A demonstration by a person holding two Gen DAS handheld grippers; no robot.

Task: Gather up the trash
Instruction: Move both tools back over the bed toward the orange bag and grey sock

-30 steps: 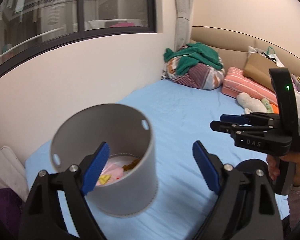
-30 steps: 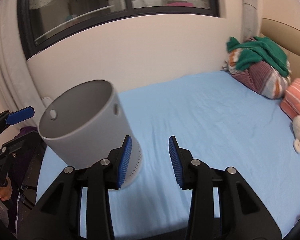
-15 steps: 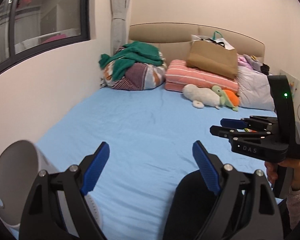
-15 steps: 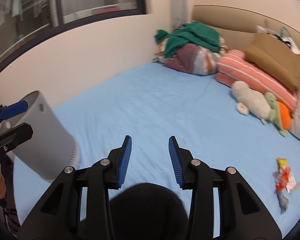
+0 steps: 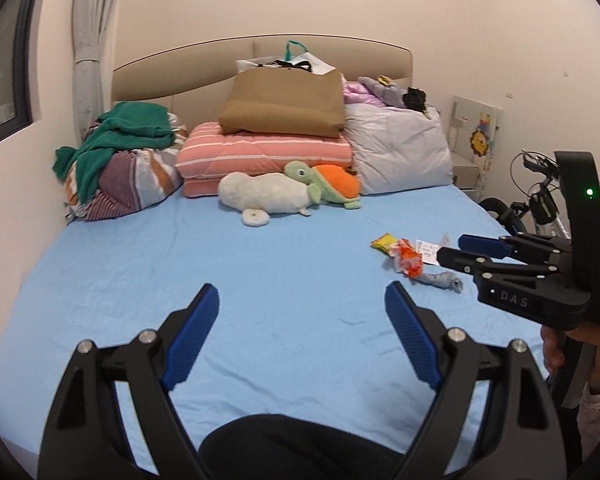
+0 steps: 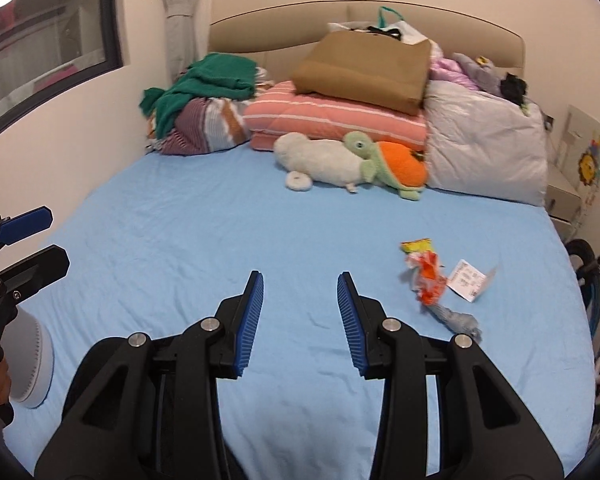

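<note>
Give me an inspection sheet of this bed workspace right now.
Surface: blue bed sheet, wrinkled.
Job's things: yellow wrapper, orange wrapper, receipt, grey crumpled scrap lie together on the sheet; grey bin at the picture's left edge.
Clutter: plush toys, pillows, brown bag, green cloth.
Grippers: left gripper open wide, empty; right gripper open, empty.
Cables: nothing seen on the bed.
Surroundings: window, curtain, bicycle.

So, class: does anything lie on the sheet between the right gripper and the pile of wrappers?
Nothing visible does. Between the right gripper, open and empty, and the wrappers lies only bare blue sheet. The soft toys lie farther back, by the pillows.
</note>
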